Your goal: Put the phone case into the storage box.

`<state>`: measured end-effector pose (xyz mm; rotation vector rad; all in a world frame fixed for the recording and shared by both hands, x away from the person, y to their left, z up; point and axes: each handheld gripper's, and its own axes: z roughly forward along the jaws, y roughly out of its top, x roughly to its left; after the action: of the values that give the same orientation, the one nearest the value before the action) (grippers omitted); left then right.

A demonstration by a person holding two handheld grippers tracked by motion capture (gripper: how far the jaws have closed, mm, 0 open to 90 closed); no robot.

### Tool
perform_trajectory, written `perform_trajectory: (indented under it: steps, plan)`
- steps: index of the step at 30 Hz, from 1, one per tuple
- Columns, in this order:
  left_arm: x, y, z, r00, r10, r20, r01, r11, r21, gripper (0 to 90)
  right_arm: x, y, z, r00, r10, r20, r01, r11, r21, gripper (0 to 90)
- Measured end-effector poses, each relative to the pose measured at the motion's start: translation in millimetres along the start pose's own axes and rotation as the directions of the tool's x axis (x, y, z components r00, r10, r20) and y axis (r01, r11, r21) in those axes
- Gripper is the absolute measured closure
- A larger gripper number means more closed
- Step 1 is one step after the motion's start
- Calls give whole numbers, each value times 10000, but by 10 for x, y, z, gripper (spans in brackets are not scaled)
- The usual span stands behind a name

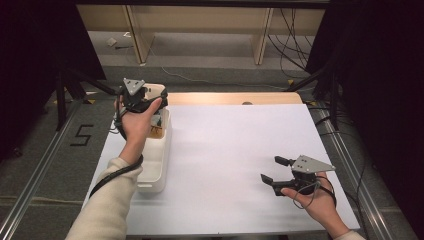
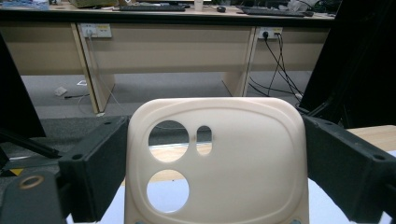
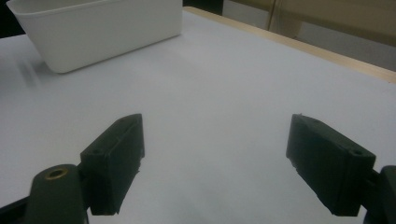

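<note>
At the left of the high view the left gripper (image 1: 141, 102) hangs over the far end of the white bin (image 1: 156, 172), clenched on a cream plastic plate (image 2: 219, 163) with three cut-out holes; in the left gripper view the plate stands upright between the two black jaws, one jaw pressed to each side edge, its top rim arching across the middle of the frame. The step in hand looks like lifting this plate out of the bin and carrying it over to the white table sheet (image 1: 235, 165); to do it well, keep the squeeze even on both edges — the plate is smooth and held only by its narrow sides, so a tilt could let it slip — and raise it straight until its lower edge, which is out of frame, clears the bin wall. Small parts lie in the bin beneath the hand, too dim to name; avoid dragging across them. The middle of the sheet is bare and offers wide room for setting down; the wooden table edge (image 1: 235, 98) runs along the top, so stop short of it. At lower right the right gripper (image 1: 272, 170) rests spread wide and holding nothing — well apart from the bin, leaving the path free.
</note>
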<state>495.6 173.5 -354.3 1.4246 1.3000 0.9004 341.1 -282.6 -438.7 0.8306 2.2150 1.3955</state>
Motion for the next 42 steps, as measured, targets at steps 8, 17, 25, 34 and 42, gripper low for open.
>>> perform_trajectory:
  steps: [8,17,25,34,42]
  plan:
    - [33,4,42,9999,-39,-102,40,9999,99,107,0,0,0,10000,38,-14,-38,10000,-23,203]
    - [29,-19,96,10000,-58,-79,60,9998,208,107,1,-2,-4,9999,123,-5,-123,9999,-59,204]
    - [47,-12,136,9999,-12,-149,16,9996,284,107,0,-7,4,10000,96,-17,-96,10000,-21,204]
    - [72,-34,191,9997,-39,-259,50,9991,433,107,1,-10,7,9999,114,-36,-114,9999,-13,204]
    - [83,-25,216,9996,-17,-286,31,9987,500,107,4,-10,9,9999,115,-32,-115,9999,-15,204]
